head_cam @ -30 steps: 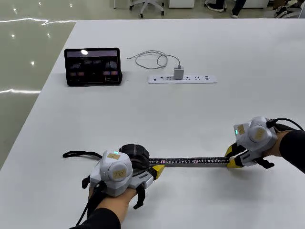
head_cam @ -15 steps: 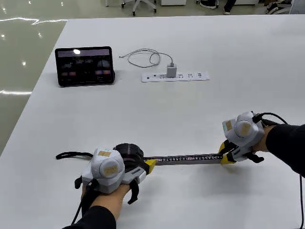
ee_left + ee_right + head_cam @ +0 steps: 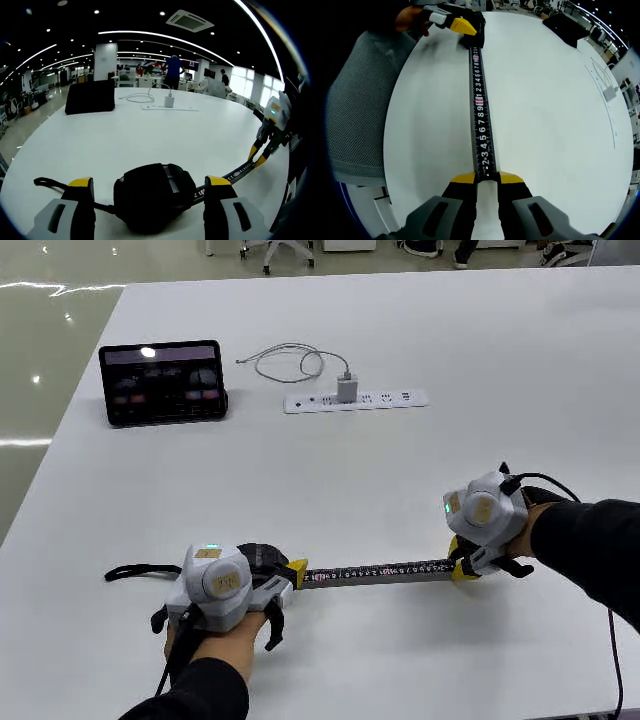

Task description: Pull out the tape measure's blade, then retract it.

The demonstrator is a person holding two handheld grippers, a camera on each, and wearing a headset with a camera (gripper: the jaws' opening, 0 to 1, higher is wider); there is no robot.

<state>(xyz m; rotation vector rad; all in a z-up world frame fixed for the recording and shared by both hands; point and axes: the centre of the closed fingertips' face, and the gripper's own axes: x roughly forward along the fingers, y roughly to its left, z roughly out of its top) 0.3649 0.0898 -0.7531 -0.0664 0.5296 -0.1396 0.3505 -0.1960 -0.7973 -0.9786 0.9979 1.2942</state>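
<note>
As a second ago, the dark numbered blade lies drawn out flat on the white table between both claws. The right claw pinches its tip narrowly. The left claw stands wide around the round black tape measure case; whether it presses cannot be told. The table's near edge runs close by the hands, and bare surface stretches ahead to the black tablet and the white power strip.

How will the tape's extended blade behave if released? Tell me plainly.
The blade spans straight between case and right tongs, so it seems fairly stiff. It's thin, so probably bends if pushed sideways. Released, it likely snaps back toward the case.
</note>
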